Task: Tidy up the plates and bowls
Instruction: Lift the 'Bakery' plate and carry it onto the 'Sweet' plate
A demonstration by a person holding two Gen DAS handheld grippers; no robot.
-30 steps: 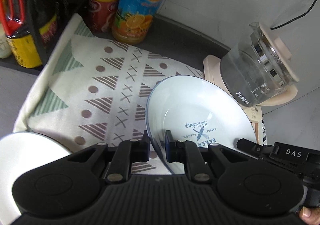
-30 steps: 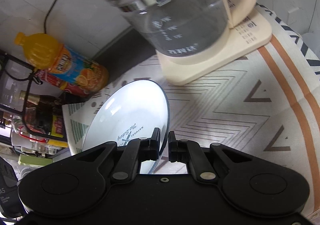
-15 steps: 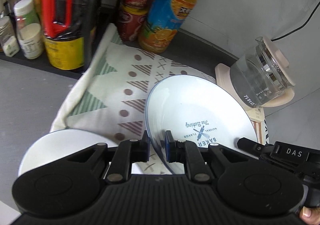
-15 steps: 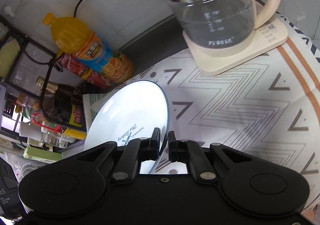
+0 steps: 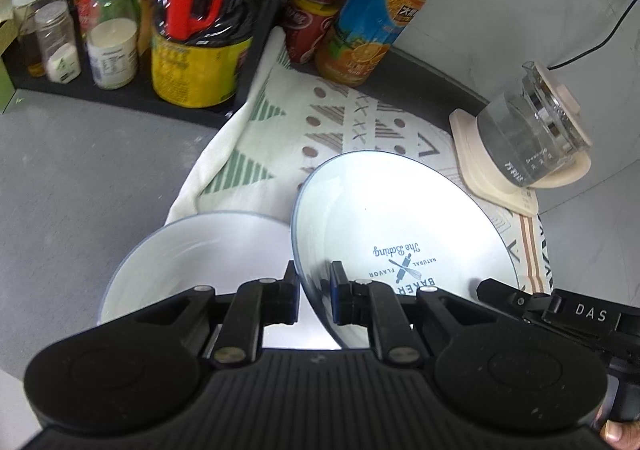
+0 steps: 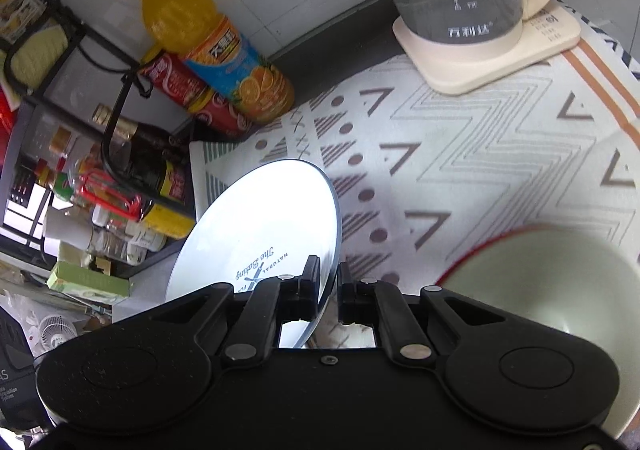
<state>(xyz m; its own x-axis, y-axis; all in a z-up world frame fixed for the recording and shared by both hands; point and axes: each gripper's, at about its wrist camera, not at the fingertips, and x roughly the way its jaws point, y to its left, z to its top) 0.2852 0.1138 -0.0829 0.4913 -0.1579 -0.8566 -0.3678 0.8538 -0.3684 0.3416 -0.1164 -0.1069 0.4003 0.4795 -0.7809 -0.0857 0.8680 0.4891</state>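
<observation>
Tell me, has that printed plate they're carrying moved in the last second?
Yes. The printed plate, pinched by the left gripper and the right gripper, has drawn away from the glass kettle, toward the plain white plate.

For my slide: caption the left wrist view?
Both claws grip a printed plate above a second plate.
</observation>
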